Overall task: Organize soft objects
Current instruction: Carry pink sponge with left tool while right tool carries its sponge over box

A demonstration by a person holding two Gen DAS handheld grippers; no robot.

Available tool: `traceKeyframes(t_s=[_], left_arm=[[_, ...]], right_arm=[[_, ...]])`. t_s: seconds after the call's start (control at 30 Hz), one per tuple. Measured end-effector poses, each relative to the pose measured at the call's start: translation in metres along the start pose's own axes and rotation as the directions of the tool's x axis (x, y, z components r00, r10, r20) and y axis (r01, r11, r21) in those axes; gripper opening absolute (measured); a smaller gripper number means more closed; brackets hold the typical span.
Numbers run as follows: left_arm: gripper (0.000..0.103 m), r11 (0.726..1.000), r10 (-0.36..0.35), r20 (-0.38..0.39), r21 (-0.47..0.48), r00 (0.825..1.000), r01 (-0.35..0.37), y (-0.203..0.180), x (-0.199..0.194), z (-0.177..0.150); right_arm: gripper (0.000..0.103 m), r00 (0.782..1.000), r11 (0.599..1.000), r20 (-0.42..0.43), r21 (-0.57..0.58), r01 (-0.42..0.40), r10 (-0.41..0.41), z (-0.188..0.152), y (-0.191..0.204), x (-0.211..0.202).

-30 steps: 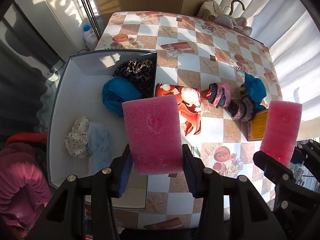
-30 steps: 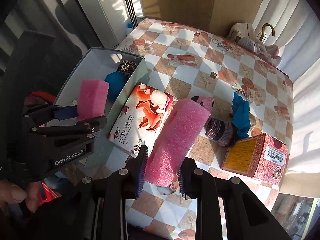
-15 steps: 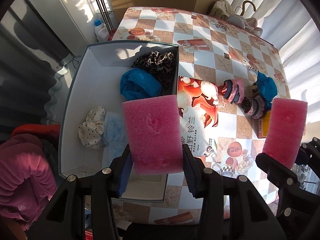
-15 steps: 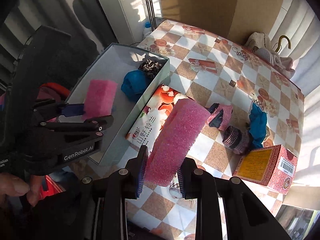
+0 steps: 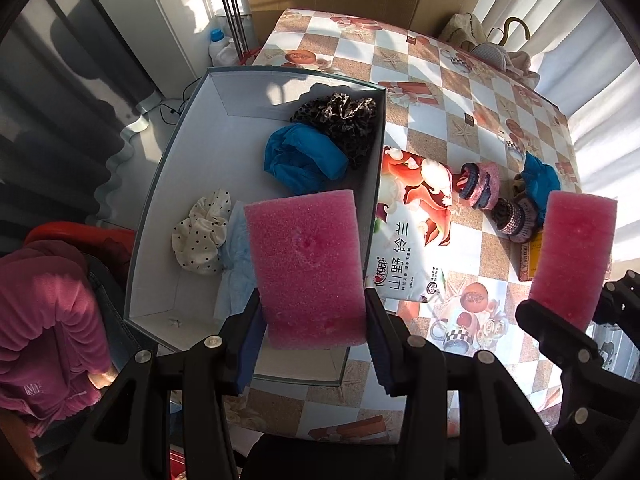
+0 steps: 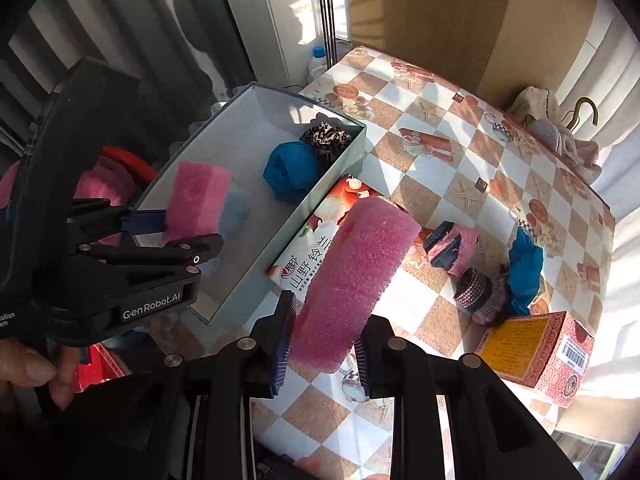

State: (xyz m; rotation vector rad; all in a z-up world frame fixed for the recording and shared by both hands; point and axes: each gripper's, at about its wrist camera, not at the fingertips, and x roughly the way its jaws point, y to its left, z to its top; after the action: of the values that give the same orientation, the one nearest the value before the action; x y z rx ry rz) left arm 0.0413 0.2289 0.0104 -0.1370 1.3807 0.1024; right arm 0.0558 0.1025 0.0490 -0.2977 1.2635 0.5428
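My left gripper (image 5: 312, 332) is shut on a pink sponge (image 5: 306, 264) and holds it above the near end of the open grey box (image 5: 160, 184). My right gripper (image 6: 322, 344) is shut on a second pink sponge (image 6: 352, 280), held over the table to the right of the box; it also shows in the left wrist view (image 5: 572, 256). The box holds a blue cloth (image 5: 300, 160), a leopard scrunchie (image 5: 340, 114), a polka-dot scrunchie (image 5: 202, 232) and a pale blue cloth (image 5: 236, 256). On the table lie a pink-and-navy knit piece (image 6: 452, 248), a striped knit piece (image 6: 476, 292) and a blue scrunchie (image 6: 524, 268).
A red-and-white tissue pack (image 5: 412, 232) lies against the box's right wall. A red patterned carton (image 6: 536, 348) stands at the table's right edge. A bag and a hanger (image 6: 556, 128) sit at the far corner. A person in pink (image 5: 44, 320) is at the left.
Both grippers have pulled back and up with their sponges, so the box and table look smaller and shifted right. The left sponge now sits over the box's near end.
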Motion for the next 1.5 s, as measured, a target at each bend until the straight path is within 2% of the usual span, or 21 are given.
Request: traceKeyframes(t_s=[0.33, 0.63, 1.07, 1.5], left_arm=[[0.051, 0.999, 0.006, 0.023, -0.047, 1.000, -0.005, 0.017, -0.007, -0.010], [0.051, 0.994, -0.018, -0.012, -0.105, 1.000, 0.017, 0.043, 0.006, -0.025], [0.051, 0.995, 0.014, -0.008, -0.094, 1.000, -0.015, 0.070, 0.014, -0.027], [0.051, 0.995, -0.013, -0.036, -0.099, 0.999, 0.009, 0.085, 0.032, -0.012]], right_arm=[[0.029, 1.000, 1.000, 0.010, -0.007, -0.018, 0.018, -0.002, 0.008, -0.001], [0.029, 0.999, 0.998, 0.007, -0.039, -0.052, 0.052, -0.007, 0.030, 0.004], [0.029, 0.999, 0.985, -0.035, -0.165, -0.043, 0.038, 0.018, 0.075, 0.024], [0.029, 0.997, 0.986, -0.067, -0.164, -0.035, 0.025, 0.045, 0.081, 0.040]])
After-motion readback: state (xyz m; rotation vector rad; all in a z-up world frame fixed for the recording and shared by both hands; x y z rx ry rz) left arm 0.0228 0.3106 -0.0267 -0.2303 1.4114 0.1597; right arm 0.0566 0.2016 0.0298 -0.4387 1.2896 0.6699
